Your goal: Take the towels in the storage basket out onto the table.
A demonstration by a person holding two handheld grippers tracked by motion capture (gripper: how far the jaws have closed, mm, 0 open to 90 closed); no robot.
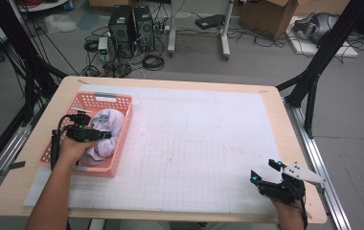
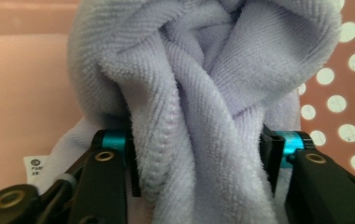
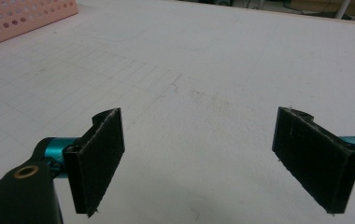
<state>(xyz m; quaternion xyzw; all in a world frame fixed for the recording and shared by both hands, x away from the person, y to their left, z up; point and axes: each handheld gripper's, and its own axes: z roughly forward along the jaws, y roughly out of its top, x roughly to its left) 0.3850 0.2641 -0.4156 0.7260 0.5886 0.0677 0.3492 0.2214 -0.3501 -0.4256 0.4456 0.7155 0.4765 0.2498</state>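
A pink perforated basket [image 1: 122, 125] stands at the left of the table with a crumpled lavender towel [image 1: 108, 123] inside it. My left gripper [image 1: 106, 135] reaches into the basket from the near side. In the left gripper view the towel [image 2: 203, 88] bulges up between the jaws of that gripper [image 2: 196, 163]. The jaws stand wide apart, one on each side of a thick fold, with the basket wall [image 2: 17, 84] behind. My right gripper [image 1: 264, 170] hovers open over the near right corner of the table. Nothing lies between its pads [image 3: 196, 154].
A white gridded sheet [image 1: 199, 143] covers most of the wooden table [image 1: 7, 191]. The basket's corner [image 3: 21, 18] shows far off in the right gripper view. Black frame posts [image 1: 314, 72] flank the table. Computers [image 1: 132, 28], cables and a cardboard box [image 1: 271, 17] sit on the floor beyond.
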